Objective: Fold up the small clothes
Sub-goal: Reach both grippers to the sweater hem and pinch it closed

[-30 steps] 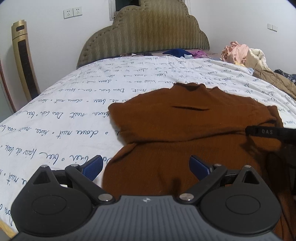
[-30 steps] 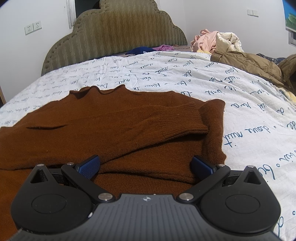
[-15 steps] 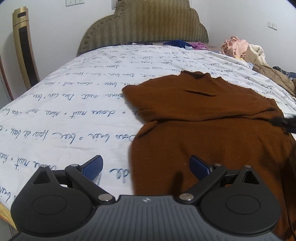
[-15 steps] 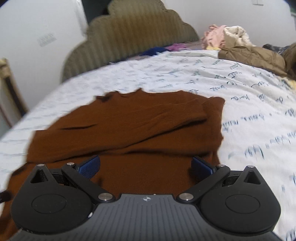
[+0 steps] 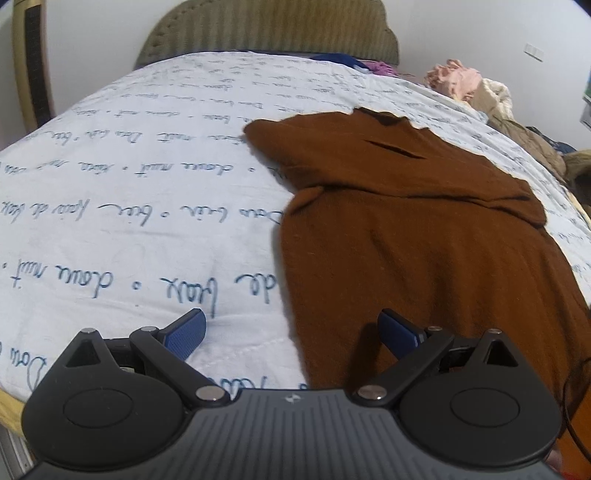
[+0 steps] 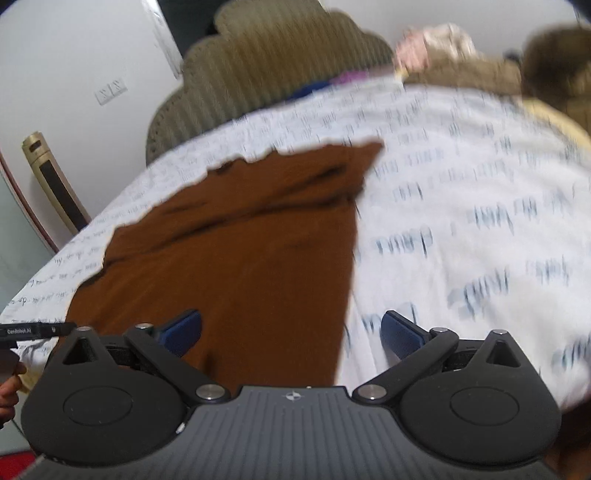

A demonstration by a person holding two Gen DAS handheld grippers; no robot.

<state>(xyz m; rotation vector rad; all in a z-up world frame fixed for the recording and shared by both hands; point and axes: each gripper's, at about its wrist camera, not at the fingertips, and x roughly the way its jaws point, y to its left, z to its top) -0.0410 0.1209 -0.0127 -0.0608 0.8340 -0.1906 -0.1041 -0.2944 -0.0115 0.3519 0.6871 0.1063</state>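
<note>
1. The left gripper [image 5: 290,334] hangs low over the near left edge of the brown sweater [image 5: 424,236]. Its jaws stand wide apart with nothing held. One blue pad [image 5: 186,334] is over the bare white duvet [image 5: 110,240] and the other over the knit, so the garment's side edge runs up between them. I judge this placing is meant to line the gripper up with the hem corner on that side.

2. The sweater lies flat in the middle of the bed with its neck towards the padded headboard [image 5: 266,33]. Both sleeves are folded in across the chest, which leaves a narrow rectangle. That shape suits a bottom-to-top fold, likely the step in hand.

3. The right gripper [image 6: 291,330] mirrors the left at the sweater's near right edge. Its jaws have just been closing a little, yet they are well apart and grip nothing. The cloth edge passes between the pads, one over knit, one over duvet. This view is blurred, so I cannot tell whether a pad touches the fabric.

4. Further right, a heap of other clothes [image 5: 491,99] sits by the pillow end, well apart from the sweater, probably kept out of the folding space.
</note>
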